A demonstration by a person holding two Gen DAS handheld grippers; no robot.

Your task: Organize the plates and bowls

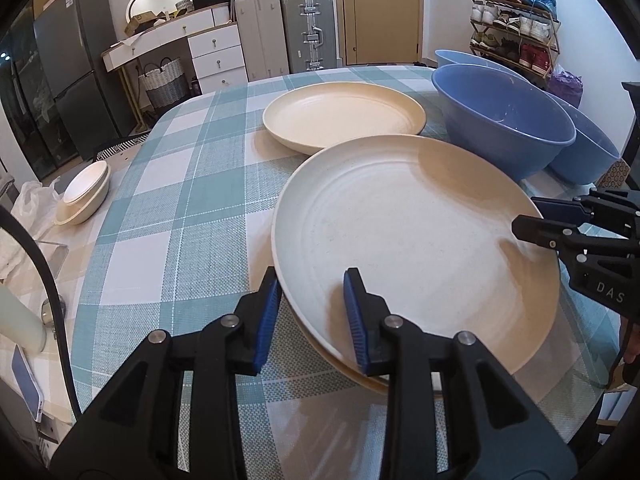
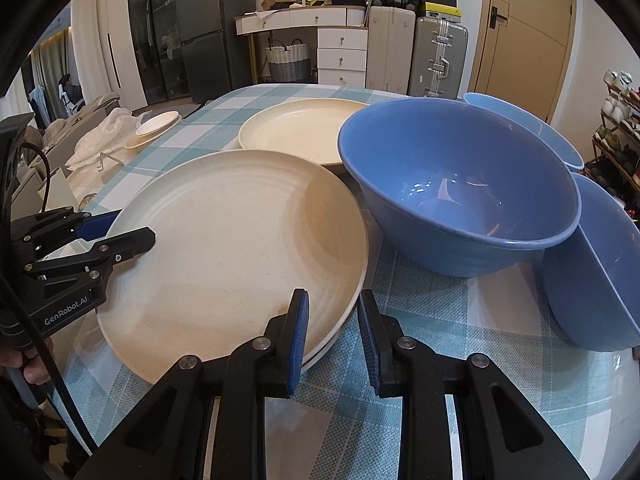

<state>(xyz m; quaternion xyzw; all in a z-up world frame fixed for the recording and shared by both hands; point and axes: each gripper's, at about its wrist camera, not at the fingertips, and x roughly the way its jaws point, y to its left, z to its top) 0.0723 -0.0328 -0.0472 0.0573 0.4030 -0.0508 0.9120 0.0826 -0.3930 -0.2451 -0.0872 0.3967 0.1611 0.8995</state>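
Note:
A large cream plate [image 1: 416,236] [image 2: 236,252] lies on top of another cream plate whose rim [image 1: 360,376] shows underneath. My left gripper [image 1: 312,316] is open, its fingers straddling the top plate's near-left rim; it also shows in the right wrist view [image 2: 120,226]. My right gripper [image 2: 333,334] is open, its fingers straddling the stack's rim; it also shows in the left wrist view [image 1: 528,216]. A third cream plate [image 1: 344,114] [image 2: 296,134] lies farther back. Blue bowls [image 1: 504,120] [image 2: 460,184] stand to the right.
The table has a teal checked cloth [image 1: 192,208]. Two more blue bowls [image 2: 600,272] [image 2: 524,128] lie beside the big one. Small cream dishes [image 1: 86,192] sit off the table's left edge. A phone [image 1: 26,380] lies at the near left. Suitcases and drawers stand behind.

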